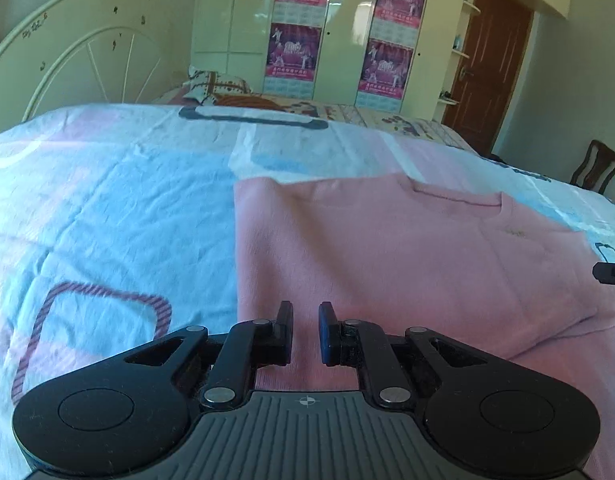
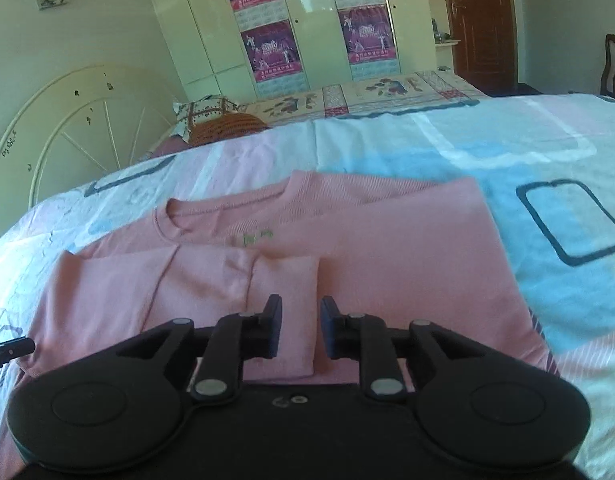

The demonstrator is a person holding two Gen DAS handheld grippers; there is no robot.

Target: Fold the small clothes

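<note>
Both tongs hang released above the work, gripping nothing: the left gripper [image 1: 305, 332] has a narrow gap between its pads over the near part of the shirt [image 1: 387, 248], and the right gripper [image 2: 301, 328] stands a little wider apart over the folded-in sleeve [image 2: 211, 280]. The pink shirt lies face up on the sheet [image 1: 107, 208] of the bed, collar [image 2: 175, 216] toward the headboard [image 2: 67, 120] side, small green mark on the chest. The fold looks partly done. In the right view one sleeve has been brought across the body, its cuff [image 2: 283, 312] lying flat on the front just ahead of the fingers. In the left view the shirt's side shows a straight, clean edge, which suggests that side is tucked in as well, though I cannot be sure. What seems left is to bring the hem up toward the collar, perhaps in two turns, and to smooth the packet. The hem itself is hidden beneath the grippers, so its state cannot be told.
</note>
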